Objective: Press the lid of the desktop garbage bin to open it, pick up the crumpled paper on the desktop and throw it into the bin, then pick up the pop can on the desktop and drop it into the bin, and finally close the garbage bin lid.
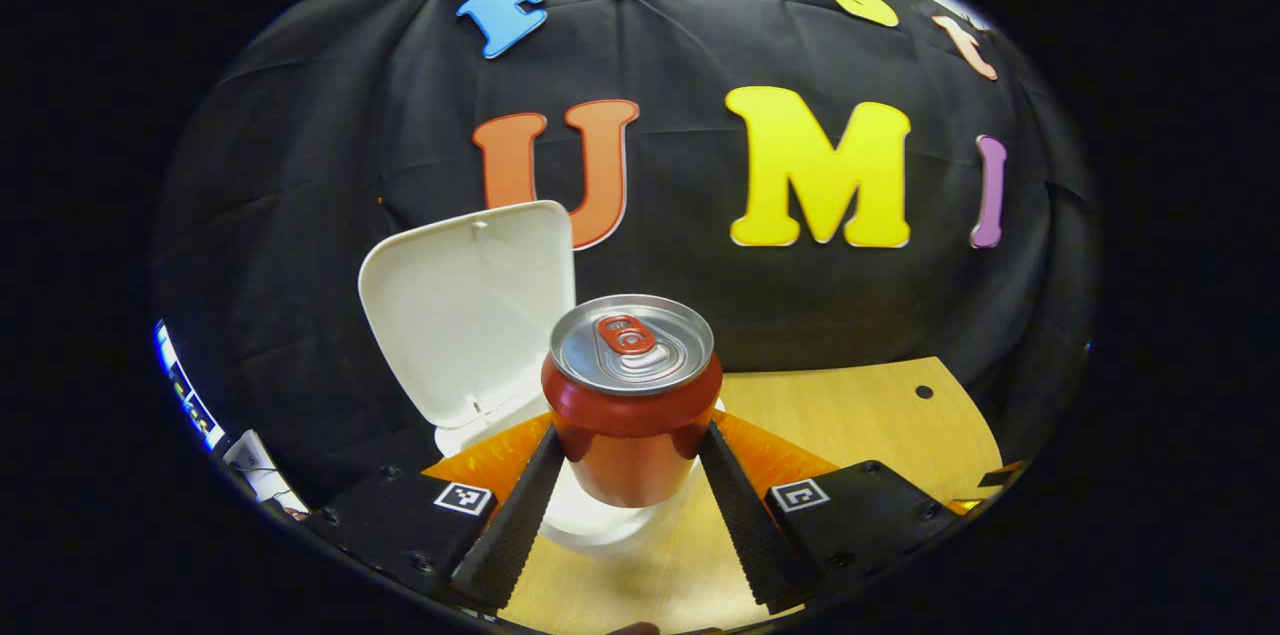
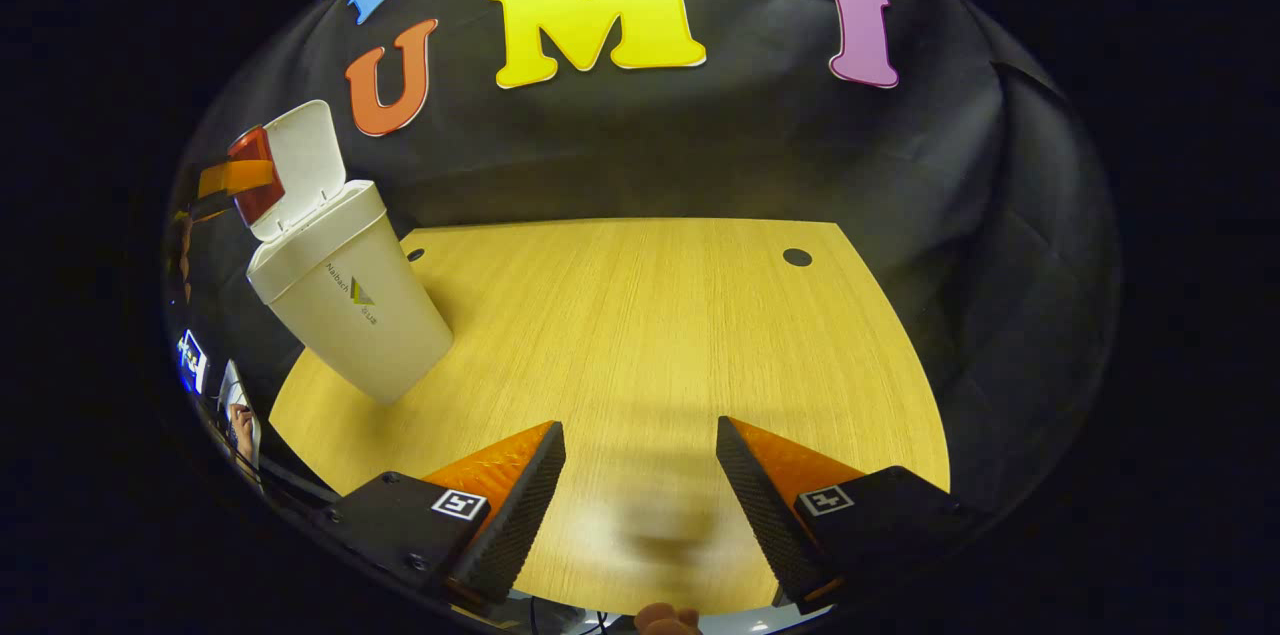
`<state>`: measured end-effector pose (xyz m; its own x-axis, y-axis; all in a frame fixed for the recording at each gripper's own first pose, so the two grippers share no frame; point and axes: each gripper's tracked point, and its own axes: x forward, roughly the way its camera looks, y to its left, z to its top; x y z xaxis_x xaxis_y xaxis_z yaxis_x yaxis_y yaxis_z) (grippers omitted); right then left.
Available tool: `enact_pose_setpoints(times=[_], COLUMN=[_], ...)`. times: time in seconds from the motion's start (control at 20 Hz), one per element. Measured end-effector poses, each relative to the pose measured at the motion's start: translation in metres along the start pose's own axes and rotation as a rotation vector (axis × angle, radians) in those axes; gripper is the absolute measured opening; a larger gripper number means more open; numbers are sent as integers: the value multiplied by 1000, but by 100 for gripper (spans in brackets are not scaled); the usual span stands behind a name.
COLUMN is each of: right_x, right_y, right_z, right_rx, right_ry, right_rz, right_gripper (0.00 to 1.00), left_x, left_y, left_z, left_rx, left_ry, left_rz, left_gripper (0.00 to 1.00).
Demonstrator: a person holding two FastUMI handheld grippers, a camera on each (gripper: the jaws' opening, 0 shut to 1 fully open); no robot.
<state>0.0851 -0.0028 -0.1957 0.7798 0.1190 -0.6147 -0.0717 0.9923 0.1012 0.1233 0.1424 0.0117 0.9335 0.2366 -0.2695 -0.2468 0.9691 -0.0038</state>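
In the left gripper view a red pop can (image 1: 632, 405) with a silver top stands upright between my left gripper's (image 1: 632, 440) two fingers, which press on its sides. It hangs above the white bin (image 1: 590, 515), whose lid (image 1: 470, 305) stands raised behind it. The right gripper view shows the same bin (image 2: 345, 300) at the table's left, lid (image 2: 300, 165) up, with the can (image 2: 252, 175) held just over its left rim. My right gripper (image 2: 640, 445) is open over bare table with nothing between its fingers.
The wooden table (image 2: 650, 315) has two small dark holes near its far edge. Black cloth walls close in behind and to the right. A person's fingertip (image 2: 665, 620) shows at the bottom edge of the right gripper view.
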Motion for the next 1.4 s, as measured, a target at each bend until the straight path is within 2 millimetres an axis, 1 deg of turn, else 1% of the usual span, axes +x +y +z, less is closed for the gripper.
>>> enact_pose_setpoints(times=[0.15, 0.2, 0.3, 0.35, 0.4, 0.45, 0.5, 0.6, 0.65, 0.75, 0.85, 0.95, 1.1, 1.25, 1.3, 1.35, 1.4], right_x=[1, 1, 0, -1, -3, -4, -6, -6, -7, -9, -7, -6, -1, -1, 0, 0, 0], right_y=[4, 5, 3, 0, -2, -4, -7, -14, -18, -21, -21, -21, -18, -12, -10, -9, -9], right_z=[2, 3, 5, 6, 6, 7, 4, -1, -2, -1, -5, -11, -17, -20, -21, -22, -22], right_rx=[7, 11, 16, 15, 20, 28, 35, 34, 29, 34, 53, 56, 14, -23, -32, -39, -39], right_ry=[3, 1, -3, -5, -9, -12, -11, 0, 2, -10, -1, 13, 12, 6, 8, 7, 6], right_rz=[1, 0, -6, -13, -17, -15, -18, -32, -40, -41, -33, -28, -19, -2, 4, 10, 12], right_gripper=[97, 97, 97, 97, 97, 97, 97, 96, 96, 95, 97, 97, 97, 95, 97, 95, 97], left_x=[29, 37, 54, 61, 65, 66, 67, 68, 69, 65, 58, 52, 43, 36, 34, 30, 28], left_y=[22, 25, 21, 17, 12, 13, 17, 20, 19, 16, 11, 6, -3, 1, 4, 12, 18], left_z=[-11, -17, -28, -30, -31, -36, -36, -31, -31, -26, -13, 9, 32, 77, 93, 109, 125], left_rx=[-19, -24, -34, -45, -54, -54, -55, -50, -43, -25, 14, 68, 103, 88, 85, 84, 78], left_ry=[44, 56, 92, 103, 118, 125, 124, 98, 100, 92, 61, 18, 2, -52, -69, -86, -102], left_rz=[62, 68, 51, 36, 16, 22, 41, 62, 54, 39, 28, 38, 23, 50, 66, 89, 106], left_gripper=[86, 86, 87, 87, 88, 88, 87, 88, 88, 91, 90, 89, 89, 89, 89, 89, 89])
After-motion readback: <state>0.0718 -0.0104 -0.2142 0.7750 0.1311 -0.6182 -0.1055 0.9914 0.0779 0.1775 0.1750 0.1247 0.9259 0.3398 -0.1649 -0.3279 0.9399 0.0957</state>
